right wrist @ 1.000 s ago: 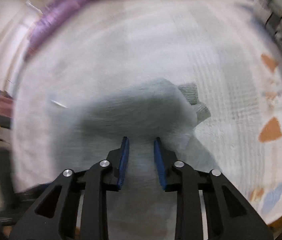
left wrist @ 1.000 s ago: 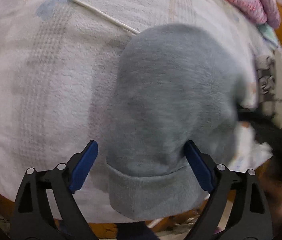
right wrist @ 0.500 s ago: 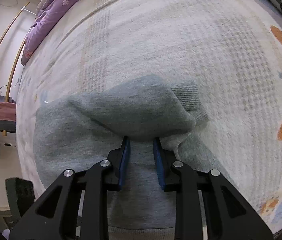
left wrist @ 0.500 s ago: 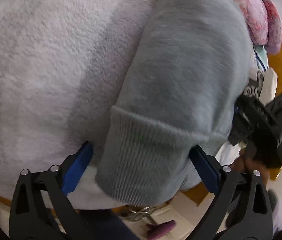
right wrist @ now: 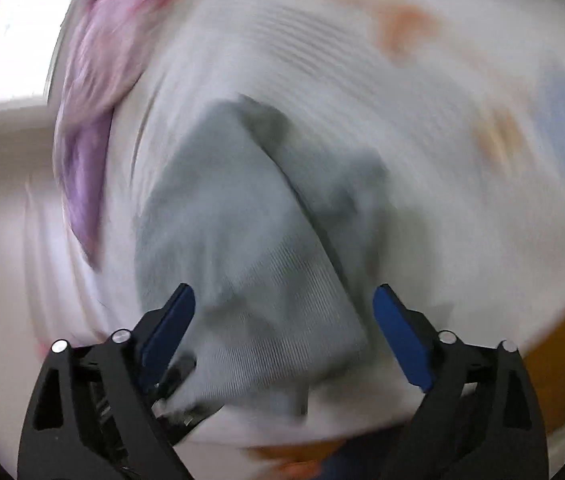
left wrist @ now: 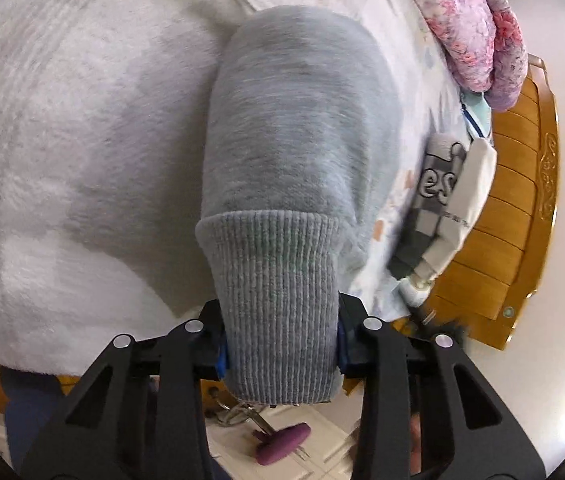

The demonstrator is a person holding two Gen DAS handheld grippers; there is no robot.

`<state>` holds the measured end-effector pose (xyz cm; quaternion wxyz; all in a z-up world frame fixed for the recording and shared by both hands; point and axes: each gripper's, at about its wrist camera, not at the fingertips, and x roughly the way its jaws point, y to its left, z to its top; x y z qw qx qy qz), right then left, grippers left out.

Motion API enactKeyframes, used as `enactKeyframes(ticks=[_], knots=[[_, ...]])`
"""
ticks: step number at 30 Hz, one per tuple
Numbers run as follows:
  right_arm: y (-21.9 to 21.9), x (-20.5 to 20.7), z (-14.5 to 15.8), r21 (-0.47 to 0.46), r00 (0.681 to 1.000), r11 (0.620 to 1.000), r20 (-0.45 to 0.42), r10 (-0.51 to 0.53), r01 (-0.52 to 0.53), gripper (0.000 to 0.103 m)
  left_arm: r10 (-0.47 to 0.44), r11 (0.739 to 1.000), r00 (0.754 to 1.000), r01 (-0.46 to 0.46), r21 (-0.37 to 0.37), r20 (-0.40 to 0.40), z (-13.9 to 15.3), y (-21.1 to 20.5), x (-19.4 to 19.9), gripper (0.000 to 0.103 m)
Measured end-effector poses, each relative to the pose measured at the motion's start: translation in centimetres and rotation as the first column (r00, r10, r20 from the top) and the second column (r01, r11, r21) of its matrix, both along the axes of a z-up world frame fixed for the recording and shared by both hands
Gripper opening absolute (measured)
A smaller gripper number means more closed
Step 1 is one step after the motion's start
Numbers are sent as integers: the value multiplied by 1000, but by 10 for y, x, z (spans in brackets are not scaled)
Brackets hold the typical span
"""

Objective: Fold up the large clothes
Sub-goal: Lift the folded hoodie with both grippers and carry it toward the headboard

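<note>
Left gripper point(left wrist: 280, 354) clamped on sweatshirt point(left wrist: 298, 128) cuff, right gripper point(right wrist: 282, 332) spread wide, so next comes folding the sleeve across.

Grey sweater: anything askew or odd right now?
Yes. The grey sweater lies bunched and unevenly folded on the blanket. Only the left gripper grips it, at the ribbed cuff; the right gripper is open.

Sweater point(left wrist: 298, 128) on blanket point(left wrist: 62, 152); its cuff point(left wrist: 278, 300) between left tongs point(left wrist: 280, 354).

Both wrist views close above bed, facing down; share grey sweater point(left wrist: 298, 128) point(right wrist: 234, 216).
</note>
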<state>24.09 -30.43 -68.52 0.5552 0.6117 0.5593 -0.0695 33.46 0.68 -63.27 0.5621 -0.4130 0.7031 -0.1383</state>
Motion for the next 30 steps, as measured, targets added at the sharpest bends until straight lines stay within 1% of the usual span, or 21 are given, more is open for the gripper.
enactKeyframes(ticks=[1,2,3,4,5,6,7,9,11,13,14,15,16,17,18,19,20,22,25,27,30], knots=[[4,-15,-7,71,996,994,-33,-78,80,89,2,1000,1000,-2,-5,-4,3,-5,2,36],[11,-30,-17,155,984,973,-66,-164,172,90,1,1000,1000,-1,-16,-9,5,-9,5,36],[23,-44,-27,247,965,933,-92,-247,262,90,-5,1000,1000,5,-16,-8,8,-9,6,36],[34,-51,-33,295,951,904,-101,-291,308,90,-5,1000,1000,4,-17,-11,10,8,5,36],[47,-54,-39,318,945,889,-102,-312,328,91,-4,1000,1000,4,-22,-20,10,6,6,36],[53,-54,-41,328,939,880,-95,-330,343,91,-4,1000,1000,3,-26,-25,12,9,7,36],[61,-54,-45,346,924,860,-72,-375,376,92,-10,1000,1000,9,-24,-25,14,14,6,36],[68,-48,-57,327,910,854,-49,-412,404,93,-19,999,999,18,-27,-28,13,19,6,36],[75,-42,-70,331,890,834,-42,-455,442,94,-21,999,999,20,-27,-36,12,20,7,36],[79,-33,-77,328,885,833,-20,-466,446,94,-22,999,999,21,-27,-39,13,20,7,36],[77,-26,-75,297,888,850,11,-460,436,93,-25,999,999,24,-24,-41,14,20,8,36],[76,-21,-68,258,895,871,47,-444,419,87,-32,999,999,31,-22,-40,16,20,8,36],[73,-12,-57,219,908,897,87,-409,383,69,-42,999,999,41,-14,-33,18,15,13,36],[69,-3,-42,154,931,931,109,-348,330,58,-54,999,998,54,-1,-22,22,14,15,36],[67,4,-30,107,945,952,130,-301,288,52,-68,998,998,68,2,-6,27,13,18,36],[67,10,-18,60,956,967,149,-254,248,42,-72,997,997,72,-1,6,32,12,21,36],[66,18,2,-13,967,982,174,-184,189,37,-84,996,996,84,2,22,40,11,25,36],[70,27,31,-91,971,986,210,-115,136,34,-104,995,993,105,-2,50,55,10,30,36],[71,37,85,-153,959,983,279,-56,102,31,-123,991,989,127,-34,83,87,11,38,36],[75,41,118,-223,955,974,297,17,52,30,-159,986,981,164,-37,114,113,11,41,36],[77,34,153,-249,944,968,325,56,28,29,-212,975,964,219,-33,159,151,10,39,36]])
